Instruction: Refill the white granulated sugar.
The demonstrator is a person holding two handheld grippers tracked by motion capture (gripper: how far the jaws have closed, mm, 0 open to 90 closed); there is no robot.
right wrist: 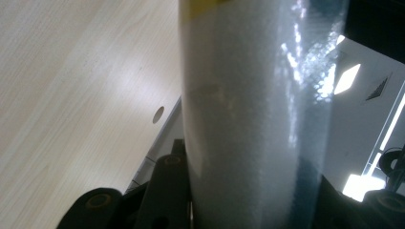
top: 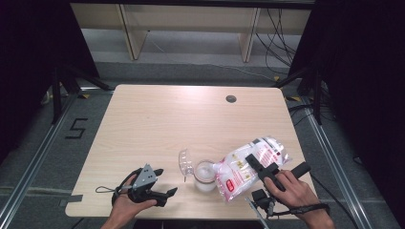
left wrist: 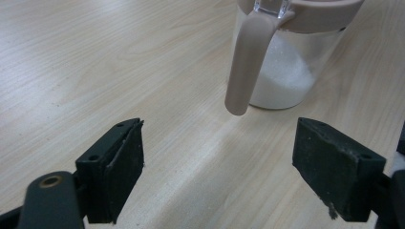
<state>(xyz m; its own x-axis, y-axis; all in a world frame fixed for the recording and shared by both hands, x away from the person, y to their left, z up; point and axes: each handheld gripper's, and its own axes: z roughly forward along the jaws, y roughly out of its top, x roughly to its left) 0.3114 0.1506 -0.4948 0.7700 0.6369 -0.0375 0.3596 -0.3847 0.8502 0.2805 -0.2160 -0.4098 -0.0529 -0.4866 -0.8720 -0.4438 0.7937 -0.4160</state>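
Item one: a clear plastic bag point(top: 248, 168) of white granules with red print. We record it clamped between the jaws of the right gripper point(top: 261, 168), tilted so that its lower end dips toward the jar. In the right gripper view the bag point(right wrist: 253, 119) rises straight up from between the jaws.

Item two: a clear jar point(top: 205, 175) holding white granules, just beside the bag's lower end, on the left-gripper side of the right gripper. We note its transparent lid point(top: 184, 162) flipped open and standing away from the bag. In the left gripper view the jar point(left wrist: 286, 71) sits ahead of the jaws and slightly toward the right one, with a beige rim and a beige spoon handle point(left wrist: 246, 62) hanging down its side.

Item three: the left gripper point(top: 165, 183), resting low near the table's near edge, well apart from the jar. We list its jaws as spread wide with nothing between them.

Item four: the light wooden table point(top: 157, 124), with a round cable hole point(top: 231, 98) far ahead of the right gripper.
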